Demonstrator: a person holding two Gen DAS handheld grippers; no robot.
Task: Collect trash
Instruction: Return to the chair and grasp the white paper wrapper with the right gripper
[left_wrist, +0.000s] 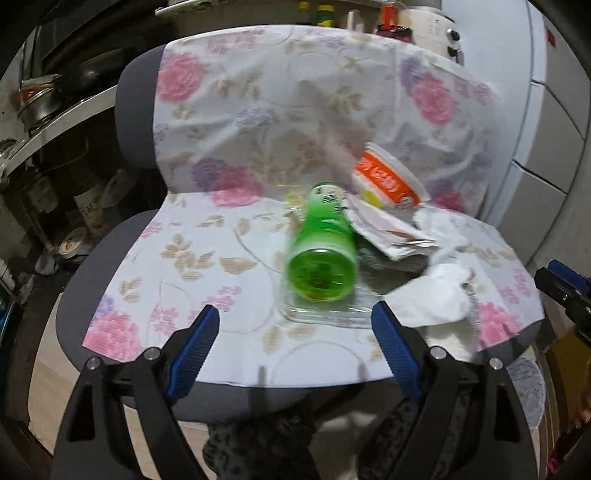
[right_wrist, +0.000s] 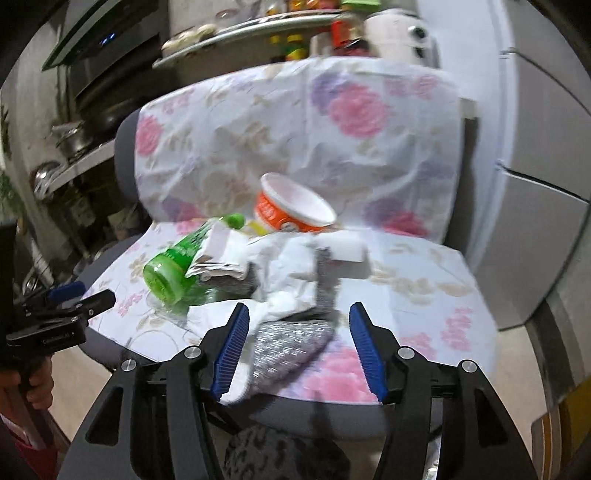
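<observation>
Trash lies on a chair seat covered by a floral cloth (left_wrist: 207, 266). A green plastic bottle (left_wrist: 322, 254) lies on its side, its base toward my left gripper (left_wrist: 295, 325), which is open and empty just short of it. An orange and white cup (left_wrist: 384, 181) lies tipped behind, next to crumpled wrappers (left_wrist: 391, 232) and white tissue (left_wrist: 439, 295). My right gripper (right_wrist: 297, 328) is open, its fingers either side of a silvery grey wrapper (right_wrist: 291, 343) at the seat's front. The bottle (right_wrist: 173, 269), cup (right_wrist: 291, 206) and crumpled paper (right_wrist: 291, 273) lie beyond it.
The chair's backrest (left_wrist: 288, 103) rises behind the trash. Metal shelves with pots (left_wrist: 48, 107) stand at the left, a pale cabinet (right_wrist: 535, 221) at the right. A clear plastic piece (left_wrist: 325, 314) lies under the bottle. The left gripper shows in the right wrist view (right_wrist: 74, 299), at the chair's left edge.
</observation>
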